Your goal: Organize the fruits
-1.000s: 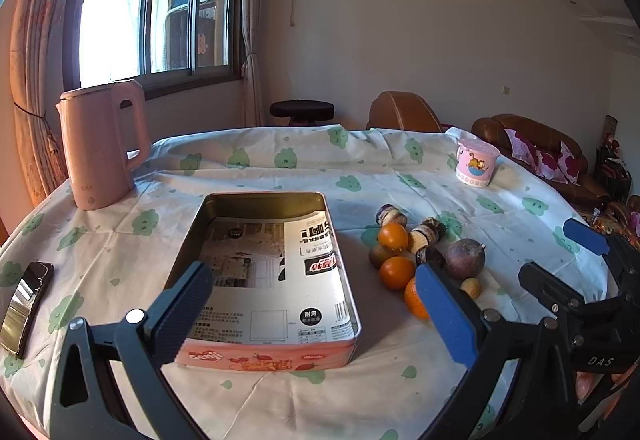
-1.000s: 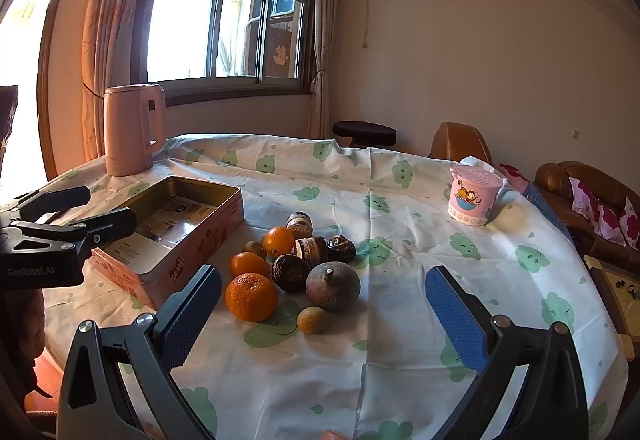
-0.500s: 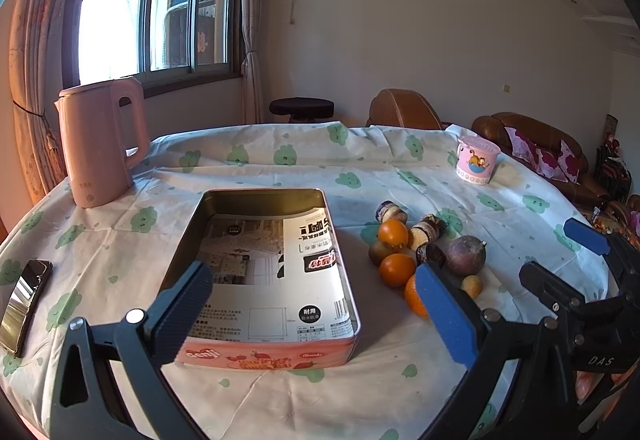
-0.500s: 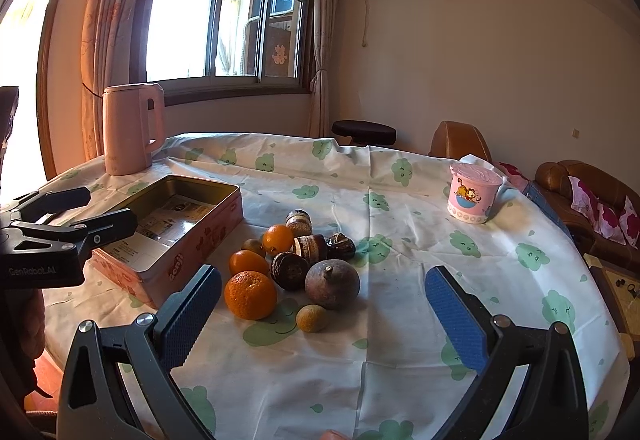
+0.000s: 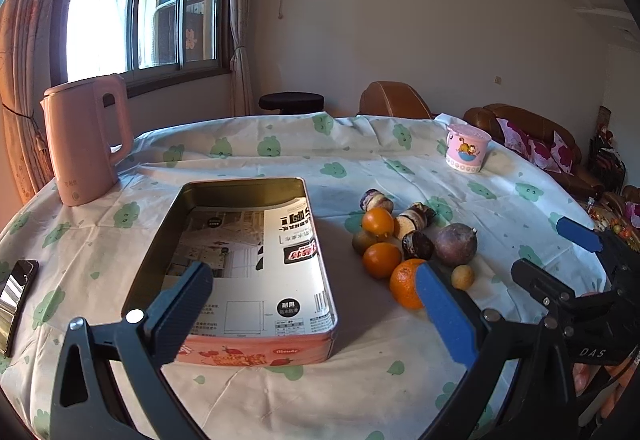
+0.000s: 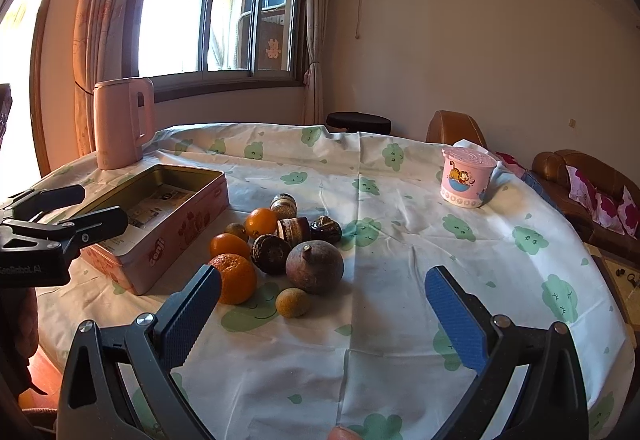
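A pile of fruit (image 6: 280, 240) lies mid-table: three oranges (image 6: 234, 277), a purple-brown round fruit (image 6: 315, 267), a small yellow-green fruit (image 6: 293, 302) and several dark brown pieces. It also shows in the left wrist view (image 5: 404, 240). An open pink tin box (image 5: 248, 264) with printed paper inside stands left of the pile, also in the right wrist view (image 6: 160, 216). My left gripper (image 5: 316, 316) is open and empty, hovering over the tin's near end. My right gripper (image 6: 324, 320) is open and empty, just in front of the fruit.
A pink kettle (image 5: 86, 138) stands at the far left. A pink cartoon cup (image 6: 466, 178) stands at the far right. A phone (image 5: 16, 292) lies at the left table edge. A sofa (image 5: 532, 144) and a stool (image 5: 291, 102) stand beyond the table.
Both views have shifted very slightly; the grippers have barely moved and stay open. The fruit and the tin have not moved.
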A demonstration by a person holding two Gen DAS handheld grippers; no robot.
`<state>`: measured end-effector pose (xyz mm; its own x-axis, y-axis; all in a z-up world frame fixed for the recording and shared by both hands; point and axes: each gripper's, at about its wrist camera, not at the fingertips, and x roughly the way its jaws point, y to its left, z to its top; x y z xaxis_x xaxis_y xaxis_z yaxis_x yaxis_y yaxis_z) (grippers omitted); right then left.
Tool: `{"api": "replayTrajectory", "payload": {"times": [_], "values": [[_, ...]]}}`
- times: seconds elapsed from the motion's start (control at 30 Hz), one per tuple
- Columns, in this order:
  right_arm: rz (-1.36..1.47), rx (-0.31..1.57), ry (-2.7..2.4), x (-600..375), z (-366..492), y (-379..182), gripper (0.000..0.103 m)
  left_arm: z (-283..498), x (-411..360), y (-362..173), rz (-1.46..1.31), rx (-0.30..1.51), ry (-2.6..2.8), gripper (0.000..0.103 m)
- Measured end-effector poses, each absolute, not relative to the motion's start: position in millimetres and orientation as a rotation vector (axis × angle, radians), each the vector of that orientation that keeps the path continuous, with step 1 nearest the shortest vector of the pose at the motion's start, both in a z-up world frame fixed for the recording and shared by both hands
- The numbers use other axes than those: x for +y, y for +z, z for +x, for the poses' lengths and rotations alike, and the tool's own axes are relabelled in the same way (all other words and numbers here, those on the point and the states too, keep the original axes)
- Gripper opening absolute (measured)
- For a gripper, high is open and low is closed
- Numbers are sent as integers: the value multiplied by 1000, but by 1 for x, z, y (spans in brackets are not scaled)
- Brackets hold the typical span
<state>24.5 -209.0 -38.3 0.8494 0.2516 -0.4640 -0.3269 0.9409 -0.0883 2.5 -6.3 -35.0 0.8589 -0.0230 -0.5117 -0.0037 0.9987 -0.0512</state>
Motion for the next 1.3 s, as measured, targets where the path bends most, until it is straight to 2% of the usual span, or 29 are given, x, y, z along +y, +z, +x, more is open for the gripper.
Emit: {"api": "replayTrajectory", "payload": {"times": [0.17,0.23,0.37,0.47,0.5,0.6,0.7,0.77,1.03,1.13,1.2,1.3], "values": [[-160,483,262,-226,30,-49,102,12,-27,-46,-34,576,-55,103],[-142,502,253,-234,35,-54,101,17,-40,-51,-17,595,-75,99],[-116,540,266,-245,42,-65,86,30,-61,-57,-9,644,-140,85],[-104,555,275,-250,44,-70,84,39,-71,-60,-7,672,-163,77],[-100,558,277,-252,44,-71,83,42,-74,-62,1,681,-161,77],[-89,567,285,-257,44,-73,74,54,-79,-68,-1,722,-177,67],[-88,574,301,-257,45,-74,71,61,-82,-71,19,744,-165,65],[-89,577,313,-254,44,-74,65,64,-82,-73,29,753,-157,64],[-126,579,326,-241,44,-73,64,50,-98,-73,146,708,-127,61],[-135,585,324,-239,45,-73,64,56,-100,-77,159,745,-142,55],[-145,589,327,-237,46,-73,64,63,-92,-79,107,780,-166,55],[-157,595,335,-233,48,-73,63,71,-78,-81,6,818,-212,49]]}}
